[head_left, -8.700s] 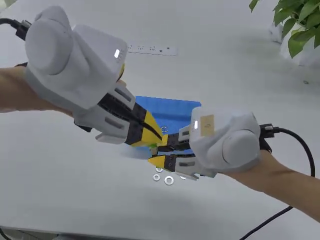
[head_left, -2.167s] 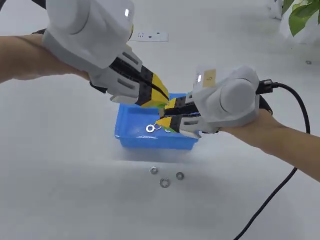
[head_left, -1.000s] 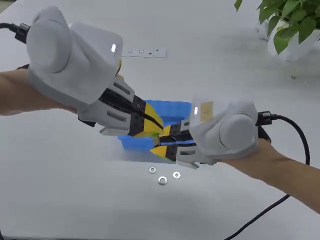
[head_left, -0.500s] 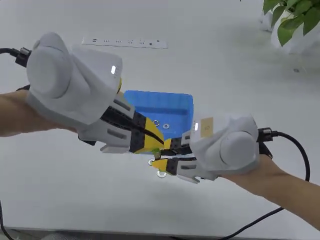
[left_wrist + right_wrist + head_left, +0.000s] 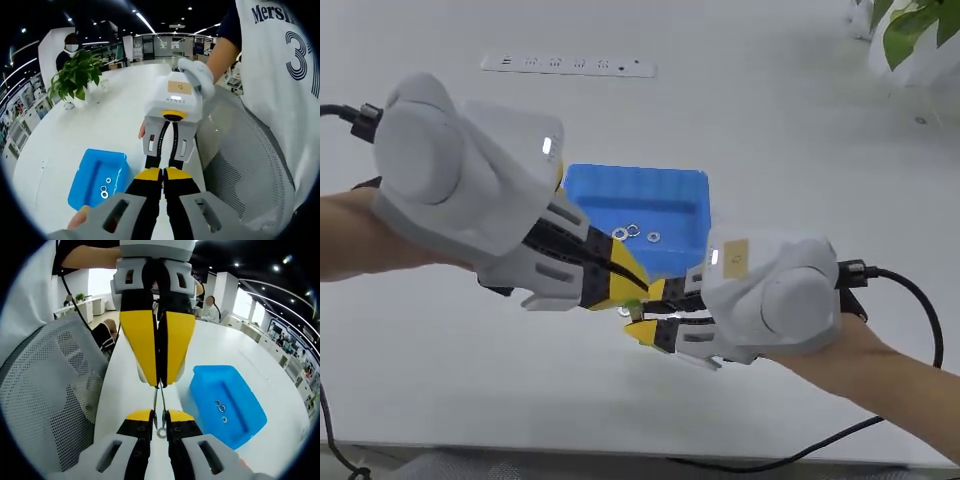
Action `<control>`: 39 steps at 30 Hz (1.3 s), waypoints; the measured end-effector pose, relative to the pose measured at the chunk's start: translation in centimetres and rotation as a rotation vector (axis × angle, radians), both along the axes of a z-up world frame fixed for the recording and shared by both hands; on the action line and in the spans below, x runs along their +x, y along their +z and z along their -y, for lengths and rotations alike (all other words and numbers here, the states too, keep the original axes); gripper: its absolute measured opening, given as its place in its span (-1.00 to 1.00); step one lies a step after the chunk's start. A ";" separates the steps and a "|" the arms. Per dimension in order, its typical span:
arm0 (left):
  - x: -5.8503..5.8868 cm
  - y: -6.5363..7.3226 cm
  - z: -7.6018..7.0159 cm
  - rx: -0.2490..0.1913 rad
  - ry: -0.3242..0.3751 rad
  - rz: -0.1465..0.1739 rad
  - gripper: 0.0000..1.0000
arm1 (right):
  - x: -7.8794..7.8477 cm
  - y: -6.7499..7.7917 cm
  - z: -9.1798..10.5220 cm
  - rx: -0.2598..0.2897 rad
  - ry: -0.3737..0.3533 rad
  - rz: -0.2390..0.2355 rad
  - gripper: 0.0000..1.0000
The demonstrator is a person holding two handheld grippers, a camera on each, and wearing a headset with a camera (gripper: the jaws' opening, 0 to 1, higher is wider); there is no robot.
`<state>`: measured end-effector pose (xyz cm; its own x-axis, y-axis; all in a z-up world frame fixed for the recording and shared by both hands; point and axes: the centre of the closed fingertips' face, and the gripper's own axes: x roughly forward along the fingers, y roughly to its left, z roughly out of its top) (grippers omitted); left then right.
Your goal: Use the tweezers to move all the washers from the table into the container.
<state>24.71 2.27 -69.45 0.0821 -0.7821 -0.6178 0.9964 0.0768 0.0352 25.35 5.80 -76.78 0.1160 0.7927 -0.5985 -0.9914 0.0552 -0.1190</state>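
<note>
Washer (image 5: 161, 432) — at tweezers (image 5: 163, 410) tips, partly hidden

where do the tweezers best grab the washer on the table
Likely the ring's wall: one tweezers tip in the hole, one outside, coming down from above. The washer lies flat on the table, so its edge sits too low to pinch.

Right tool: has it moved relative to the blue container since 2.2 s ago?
Yes. The right tool has come off the blue container, from above its inside to its near side, toward the person.
</note>
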 end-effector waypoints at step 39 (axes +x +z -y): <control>0.2 -1.6 0.6 -0.002 0.034 -0.042 -0.90 | -0.1 -1.8 0.5 -0.010 -0.011 -0.033 -0.79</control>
